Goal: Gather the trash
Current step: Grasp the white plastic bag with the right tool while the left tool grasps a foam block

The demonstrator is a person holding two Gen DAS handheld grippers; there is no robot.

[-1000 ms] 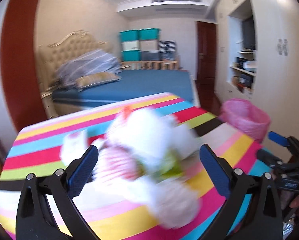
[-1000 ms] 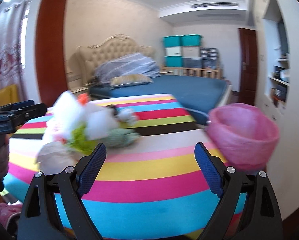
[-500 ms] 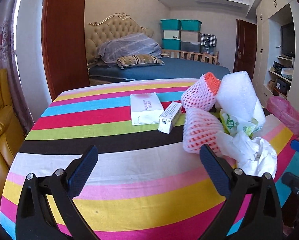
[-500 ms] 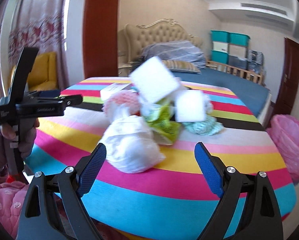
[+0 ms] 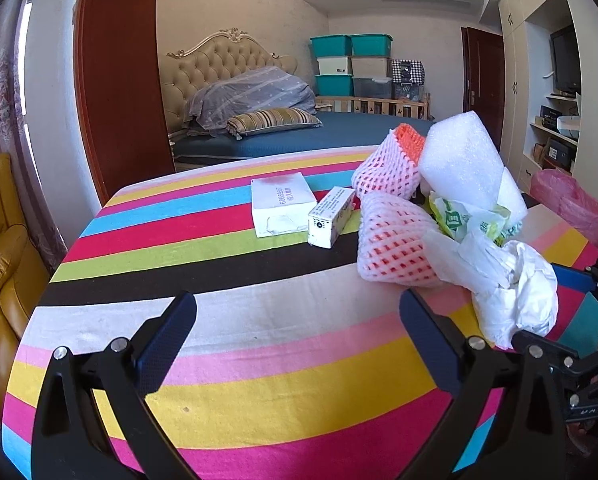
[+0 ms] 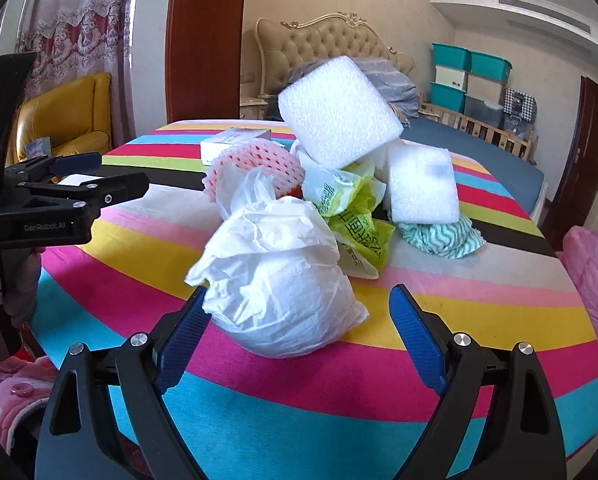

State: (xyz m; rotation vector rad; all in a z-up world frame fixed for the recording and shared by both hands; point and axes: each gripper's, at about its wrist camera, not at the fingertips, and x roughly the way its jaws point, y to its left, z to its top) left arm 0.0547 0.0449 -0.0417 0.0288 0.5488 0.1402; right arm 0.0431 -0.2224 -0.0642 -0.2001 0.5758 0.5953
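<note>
Crumpled white bag (image 6: pixel 283 276) sits dead ahead between my right gripper (image 6: pixel 299 340) jaws, closing but seemingly not yet pinching; left gripper (image 5: pixel 299 344) gapes empty, farther off.

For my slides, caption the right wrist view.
Right gripper closing around a crumpled white bag on the striped table.

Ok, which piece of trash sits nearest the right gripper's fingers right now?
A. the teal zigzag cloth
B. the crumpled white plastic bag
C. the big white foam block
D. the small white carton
B: in the right wrist view the crumpled white plastic bag lies between the closing fingers of the right gripper, not yet pinched; everything else lies farther back.
</note>
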